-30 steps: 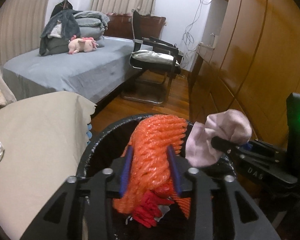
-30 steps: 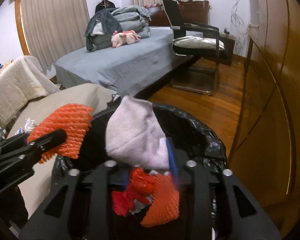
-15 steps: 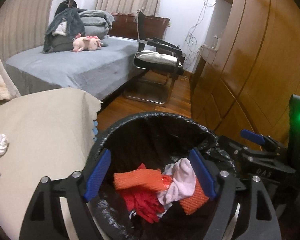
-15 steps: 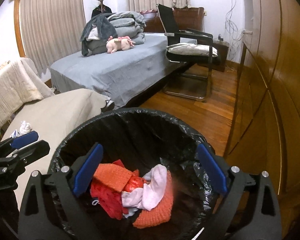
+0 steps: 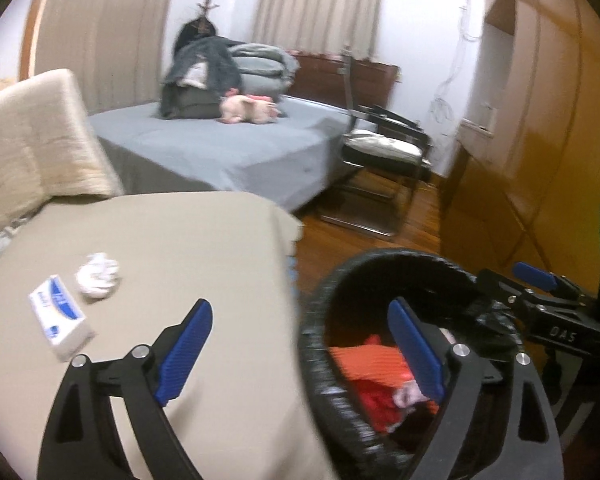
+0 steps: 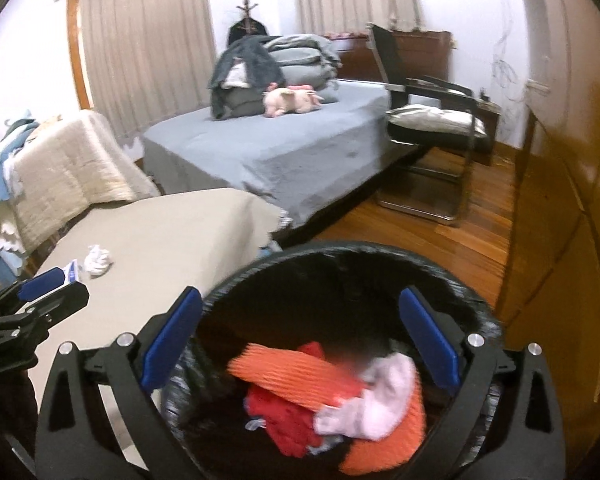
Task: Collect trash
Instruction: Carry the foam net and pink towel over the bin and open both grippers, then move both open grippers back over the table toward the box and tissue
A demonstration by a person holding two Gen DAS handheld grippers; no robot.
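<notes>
Hovering with nothing between its blue pads, the left gripper has its jaws opening wide, one finger over the tan tabletop and the other over the black-lined trash bin; the right gripper stands spread just as wide and empty above the bin's mouth. Inside the bin lie an orange foam net, a red scrap and a pale pink cloth. On the tabletop, well apart from the bin, a crumpled white tissue sits just beside a small blue-and-white box; these look like the trash left to collect. The step in hand appears to be the reach toward them, and it would go best with the left jaws kept wide, lowered so the pads straddle the tissue, then closed gently on its bulk. A bed and chair fill the room behind.
</notes>
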